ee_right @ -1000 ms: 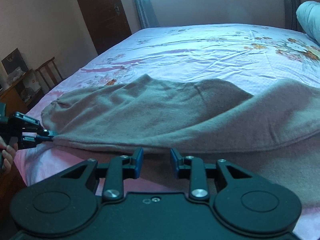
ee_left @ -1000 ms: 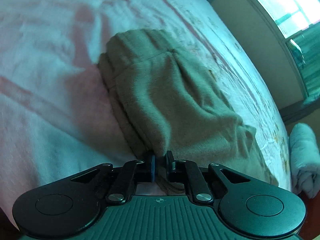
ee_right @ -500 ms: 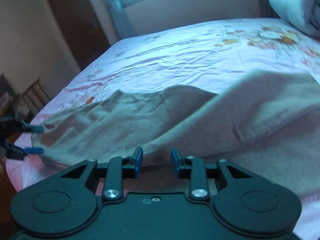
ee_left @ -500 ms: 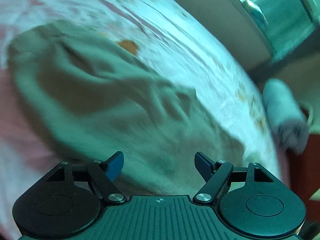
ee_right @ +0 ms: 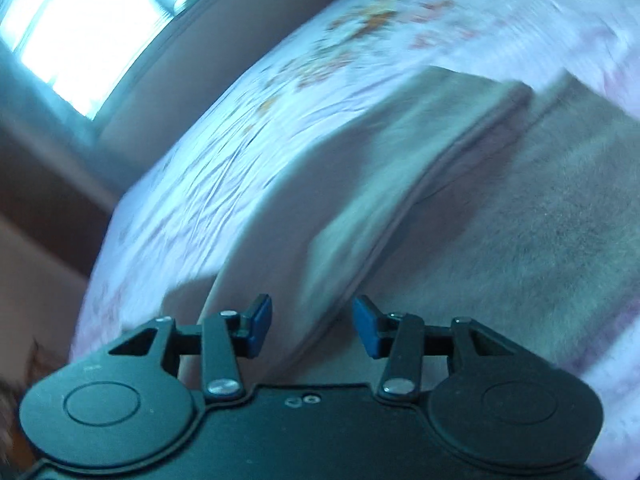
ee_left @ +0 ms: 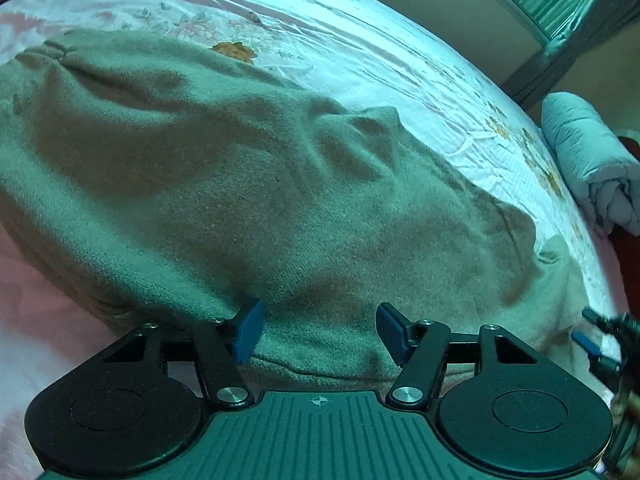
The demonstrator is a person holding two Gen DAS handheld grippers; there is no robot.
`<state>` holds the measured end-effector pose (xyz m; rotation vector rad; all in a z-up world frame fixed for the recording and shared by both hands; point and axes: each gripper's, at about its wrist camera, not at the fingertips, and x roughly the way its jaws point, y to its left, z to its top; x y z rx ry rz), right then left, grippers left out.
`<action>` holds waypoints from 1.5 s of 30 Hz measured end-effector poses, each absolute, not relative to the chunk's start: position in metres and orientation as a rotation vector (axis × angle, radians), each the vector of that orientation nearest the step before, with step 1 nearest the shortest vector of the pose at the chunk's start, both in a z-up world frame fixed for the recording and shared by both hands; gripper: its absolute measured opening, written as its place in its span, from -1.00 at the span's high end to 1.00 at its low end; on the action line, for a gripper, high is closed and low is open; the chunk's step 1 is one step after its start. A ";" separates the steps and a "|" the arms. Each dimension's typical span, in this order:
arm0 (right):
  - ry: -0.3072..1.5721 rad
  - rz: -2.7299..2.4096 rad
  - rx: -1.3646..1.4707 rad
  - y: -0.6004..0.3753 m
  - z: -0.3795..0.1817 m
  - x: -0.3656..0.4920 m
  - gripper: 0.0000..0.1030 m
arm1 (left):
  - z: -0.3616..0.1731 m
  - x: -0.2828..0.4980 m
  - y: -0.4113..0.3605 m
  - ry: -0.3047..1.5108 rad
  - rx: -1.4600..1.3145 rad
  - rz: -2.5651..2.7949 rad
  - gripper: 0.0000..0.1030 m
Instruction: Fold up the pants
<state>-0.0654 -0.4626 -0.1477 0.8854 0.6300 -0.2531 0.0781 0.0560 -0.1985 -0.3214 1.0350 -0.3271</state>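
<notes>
Pants, grey-brown fleece (ee_left: 248,200), lie doubled lengthwise on floral pink bedsheet (ee_left: 360,40). Left tongs (ee_left: 318,330) apart over near edge; right tongs (ee_right: 312,326) apart above hem. Soft, limp, light; pinch both layers at hem.

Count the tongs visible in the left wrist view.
2. The left tongs sit at bottom centre, open over the pants. The right tongs poke in at the right edge, by the pants' far end; mostly cropped.

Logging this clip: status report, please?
Left gripper open over pants. Right gripper open, pants hem between its fingers. Pants bunched on bedsheet. Nothing in the way.
</notes>
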 end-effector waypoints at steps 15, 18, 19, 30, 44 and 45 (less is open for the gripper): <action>0.525 -0.312 0.750 -0.462 -0.115 -0.094 1.00 | -0.200 0.080 0.053 1.033 -0.305 -0.325 -0.23; 0.524 -0.322 0.704 -0.451 -0.102 -0.114 1.00 | -0.199 0.080 0.054 1.036 -0.304 -0.330 -0.23; 0.525 -0.330 0.699 -0.447 -0.100 -0.122 1.00 | -0.199 0.080 0.054 1.037 -0.304 -0.332 -0.23; 0.547 -0.401 0.646 -0.418 -0.113 -0.169 1.00 | -0.197 0.084 0.057 1.047 -0.297 -0.358 -0.23; 0.618 -0.510 0.684 -0.444 -0.150 -0.169 0.77 | -0.182 0.079 0.052 1.019 -0.233 -0.406 0.00; 0.603 -0.505 0.707 -0.447 -0.147 -0.171 0.75 | -0.177 0.075 0.046 1.011 -0.231 -0.430 0.00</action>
